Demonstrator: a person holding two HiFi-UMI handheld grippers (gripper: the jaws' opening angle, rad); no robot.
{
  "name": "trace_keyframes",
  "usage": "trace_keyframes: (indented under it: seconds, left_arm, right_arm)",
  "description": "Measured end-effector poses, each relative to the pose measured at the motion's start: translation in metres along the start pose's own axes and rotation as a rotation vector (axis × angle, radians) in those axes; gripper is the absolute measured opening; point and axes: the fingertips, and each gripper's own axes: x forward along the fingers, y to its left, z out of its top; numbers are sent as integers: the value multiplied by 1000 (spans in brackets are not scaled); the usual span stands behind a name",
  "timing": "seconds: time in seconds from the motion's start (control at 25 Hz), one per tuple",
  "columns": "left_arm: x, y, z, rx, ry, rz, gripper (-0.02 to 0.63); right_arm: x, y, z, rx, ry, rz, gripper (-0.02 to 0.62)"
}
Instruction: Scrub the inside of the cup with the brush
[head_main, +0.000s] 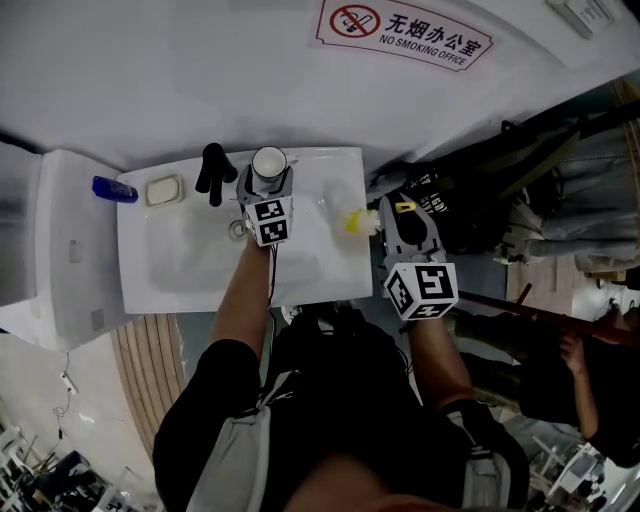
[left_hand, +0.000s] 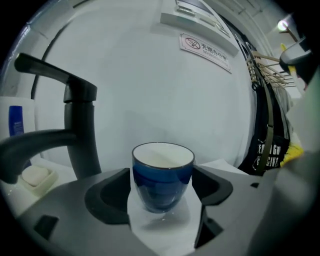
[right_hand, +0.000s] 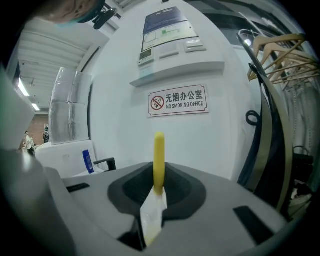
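left gripper (left_hand: 162, 187) spread, the cup (left_hand: 162, 167) standing loose between its jaws; right gripper (right_hand: 158, 192) pinches the brush (right_hand: 159, 157). scrubbing 1 unheld cup could topple it into the sink (head_main: 335, 285) below.

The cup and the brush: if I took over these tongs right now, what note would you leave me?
Left tongs: open wide around the cup, with the pads not visibly pressing on it.
Cup: upright on the back rim of the sink, just right of the black faucet.
Right tongs: shut on the yellow brush, held near the sink's right edge, clear of the cup.
Done: brush in hand, cup in place.
Left: probably grip the cup to steady it, bring the brush inside and scrub. No scrubbing is under way.
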Motion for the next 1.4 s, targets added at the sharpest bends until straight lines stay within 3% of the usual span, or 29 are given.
trace_keyframes:
  seconds: [0.44, 0.84, 1.24, 1.4]
  left_arm:
    - [20, -3, 0, 57, -17, -45, 364]
    - [3, -2, -3, -3, 9, -64, 366]
    - [-65, -24, 11, 95, -28, -122, 366]
    - [-95, -25, 1, 158, 4, -138, 366]
  right_arm:
    - [9, -4, -11, -15, 45, 5, 54]
    - [11, -3, -3, -21, 27, 29, 54]
    - [8, 13, 25, -13, -41, 104, 54]
    - [9, 27, 45, -2, -87, 155, 54]
